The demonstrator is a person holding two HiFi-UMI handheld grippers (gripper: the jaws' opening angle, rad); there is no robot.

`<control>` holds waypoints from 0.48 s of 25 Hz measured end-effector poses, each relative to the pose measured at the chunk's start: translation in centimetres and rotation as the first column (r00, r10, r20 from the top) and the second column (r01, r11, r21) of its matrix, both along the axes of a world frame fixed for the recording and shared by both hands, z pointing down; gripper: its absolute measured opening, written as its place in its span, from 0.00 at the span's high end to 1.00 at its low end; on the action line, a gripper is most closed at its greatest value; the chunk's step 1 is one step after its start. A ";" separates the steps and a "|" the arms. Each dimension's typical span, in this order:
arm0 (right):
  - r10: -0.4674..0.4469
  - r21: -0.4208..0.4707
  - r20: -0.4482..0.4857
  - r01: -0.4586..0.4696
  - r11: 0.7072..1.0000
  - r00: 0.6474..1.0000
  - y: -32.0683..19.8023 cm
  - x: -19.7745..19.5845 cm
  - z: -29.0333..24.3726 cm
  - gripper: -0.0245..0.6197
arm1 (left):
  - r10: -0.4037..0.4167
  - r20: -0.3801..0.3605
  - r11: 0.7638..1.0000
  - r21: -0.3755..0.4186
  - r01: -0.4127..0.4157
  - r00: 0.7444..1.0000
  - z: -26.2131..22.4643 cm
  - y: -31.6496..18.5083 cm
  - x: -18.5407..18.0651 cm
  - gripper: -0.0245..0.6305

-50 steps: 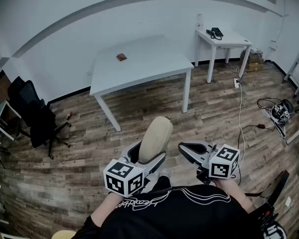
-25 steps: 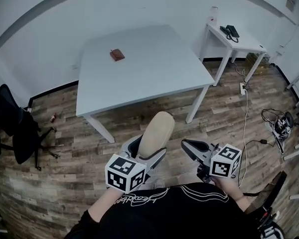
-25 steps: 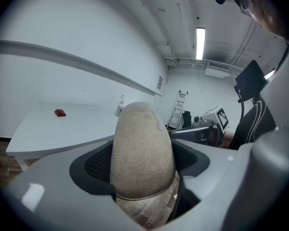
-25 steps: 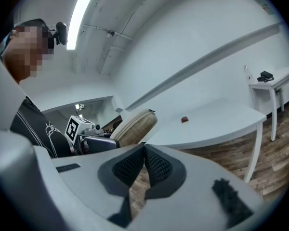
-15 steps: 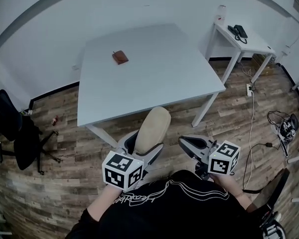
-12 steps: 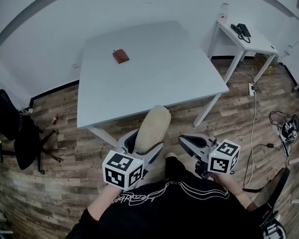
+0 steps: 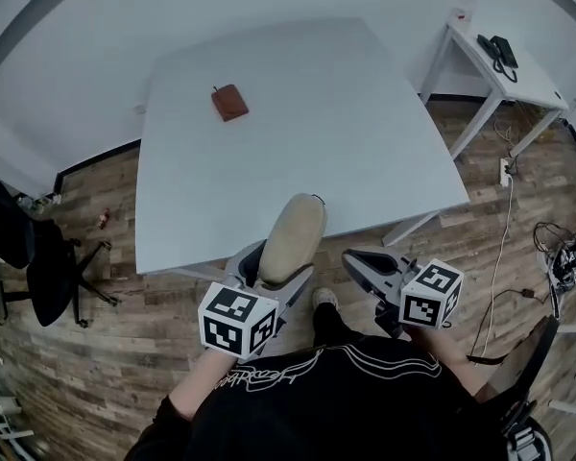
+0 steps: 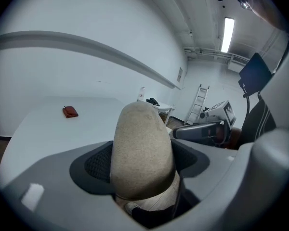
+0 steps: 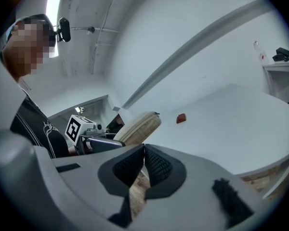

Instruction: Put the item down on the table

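A beige, oblong, fabric-covered item [image 7: 295,236] [image 8: 142,148] stands up between the jaws of my left gripper [image 7: 276,273] [image 8: 142,163], which is shut on its lower part. Its tip reaches the front edge of the white table [image 7: 346,133]. My right gripper [image 7: 357,261] [image 9: 144,150] hangs beside it on the right, shut with nothing between its pads. The right gripper view shows the beige item [image 9: 140,125] to its left. Both grippers are held just in front of the table, above the wooden floor.
A small brown wallet [image 7: 229,102] [image 8: 70,111] [image 9: 181,118] lies at the table's far left. A small white side table [image 7: 518,75] with a phone stands at the right. A black chair [image 7: 24,257] stands on the left, cables [image 7: 504,224] run over the floor on the right.
The table has come much nearer and fills more of the head view. Both grippers keep their pose, the left one still closed on the beige item.
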State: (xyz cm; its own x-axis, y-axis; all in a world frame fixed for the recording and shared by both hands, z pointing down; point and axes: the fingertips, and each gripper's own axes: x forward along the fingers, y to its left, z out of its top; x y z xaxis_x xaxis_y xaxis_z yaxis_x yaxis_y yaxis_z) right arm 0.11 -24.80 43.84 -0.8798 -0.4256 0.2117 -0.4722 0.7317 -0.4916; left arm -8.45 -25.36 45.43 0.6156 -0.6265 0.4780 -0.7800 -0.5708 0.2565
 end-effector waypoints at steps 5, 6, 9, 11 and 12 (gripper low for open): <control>-0.020 -0.033 -0.009 0.019 0.999 1.000 -7.2 0.3 1.6 0.95 | 0.002 0.009 1.000 -0.026 -0.002 1.000 1.9 -6.7 0.7 0.39; -0.027 -0.034 -0.013 0.027 0.999 1.000 -8.3 0.4 1.7 0.95 | -0.001 0.014 0.999 -0.034 0.001 1.000 2.2 -7.8 0.8 0.39; -0.051 -0.026 -0.031 0.051 0.998 0.998 -11.5 0.5 1.9 0.95 | -0.016 0.032 0.999 -0.044 0.017 0.999 2.6 -11.0 1.0 0.39; -0.072 -0.025 -0.041 0.071 0.997 0.997 -13.1 0.5 2.1 0.95 | -0.028 0.045 0.998 -0.051 0.031 0.999 3.0 -12.7 1.1 0.39; -0.084 -0.028 -0.044 0.083 0.996 0.996 -13.8 0.4 2.3 0.95 | -0.033 0.051 0.998 -0.054 0.036 0.998 3.2 -13.5 1.0 0.39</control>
State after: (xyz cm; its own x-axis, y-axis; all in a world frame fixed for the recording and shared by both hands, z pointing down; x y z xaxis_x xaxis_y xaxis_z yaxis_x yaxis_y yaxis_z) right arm 0.55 -38.58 46.16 -0.9013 -0.3452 0.2616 -0.4322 0.7567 -0.4905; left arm -7.42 -38.81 48.68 0.5682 -0.6191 0.5422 -0.8119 -0.5291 0.2467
